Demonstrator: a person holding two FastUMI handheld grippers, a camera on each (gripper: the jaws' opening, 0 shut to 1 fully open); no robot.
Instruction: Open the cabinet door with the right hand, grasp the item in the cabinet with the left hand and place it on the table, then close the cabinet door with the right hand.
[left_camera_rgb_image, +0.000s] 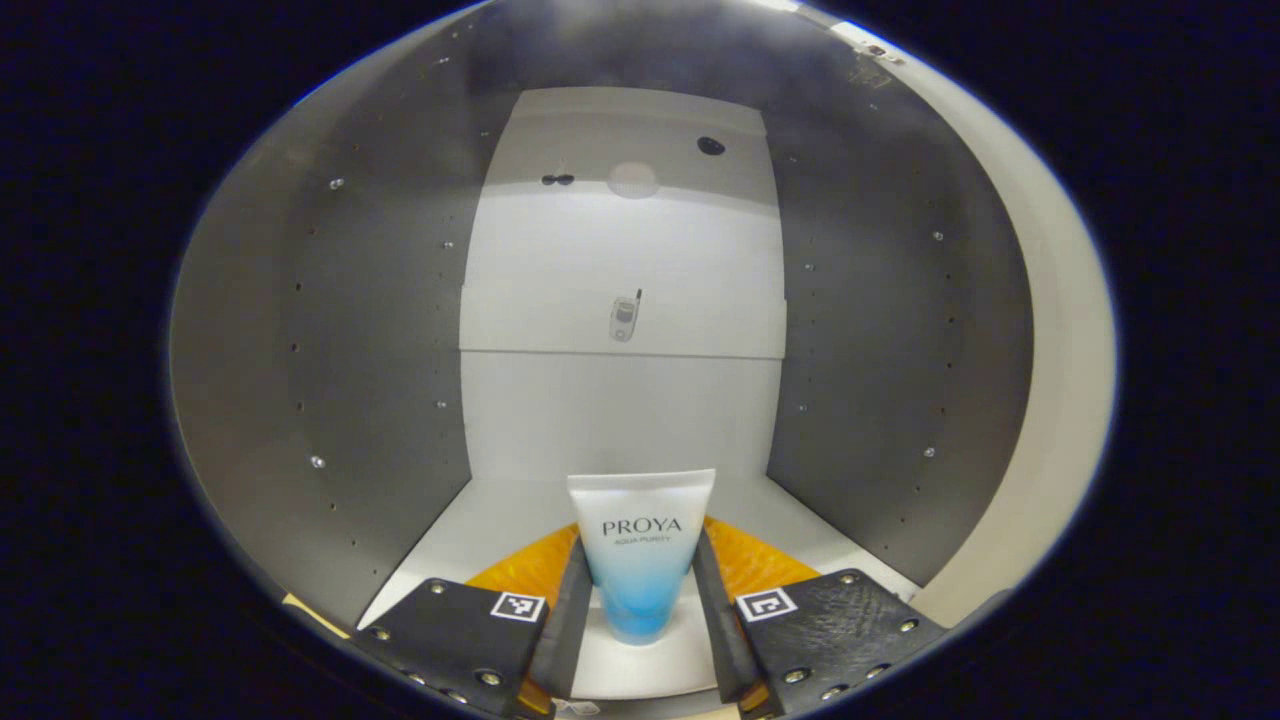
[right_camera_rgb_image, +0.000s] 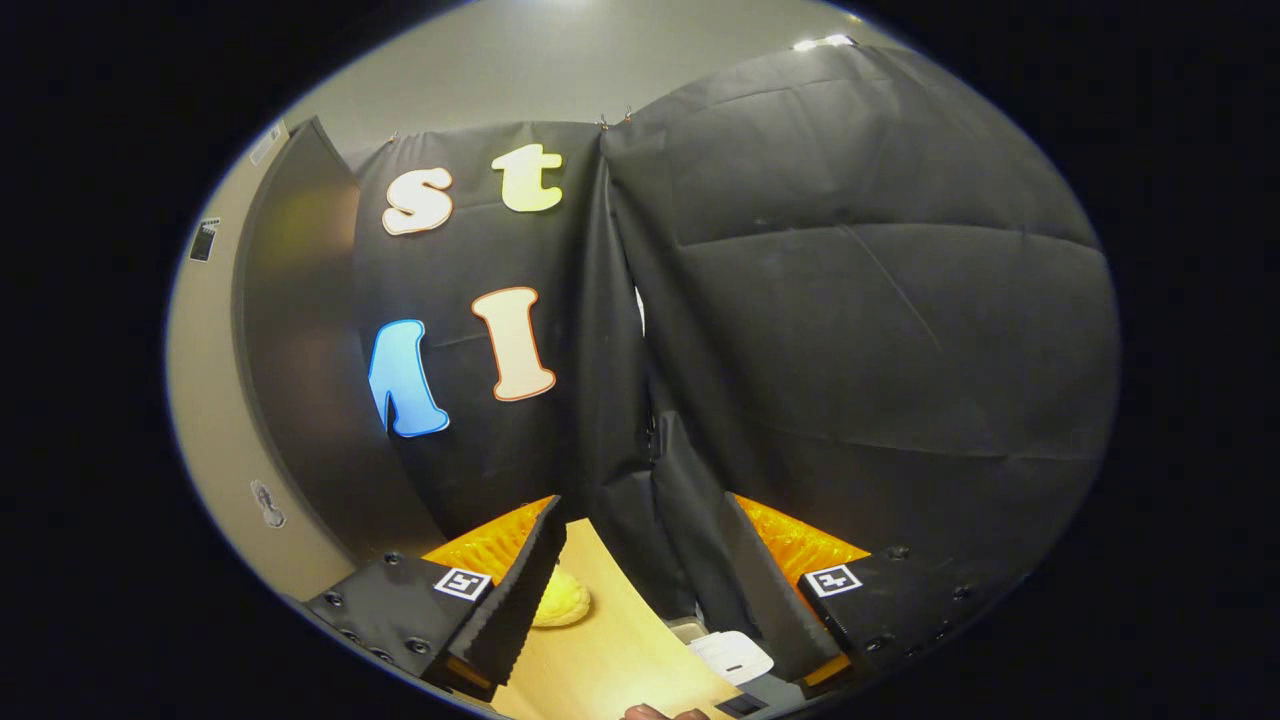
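Tube of white-to-blue soft plastic (left_camera_rgb_image: 641, 560) stands upright on the white cabinet floor (left_camera_rgb_image: 470, 530), between the open left gripper (left_camera_rgb_image: 640, 600) fingers; close squarely on the tube's middle, then lift.

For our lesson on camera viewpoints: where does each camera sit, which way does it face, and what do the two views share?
Left gripper view: rides the left tool, facing into the cabinet; its fingers flank an upright tube.
Right gripper view: rides the right tool, facing the booth wall over a wooden table; fingers apart around nothing.
Shared: each shows its own two fingers at the bottom.
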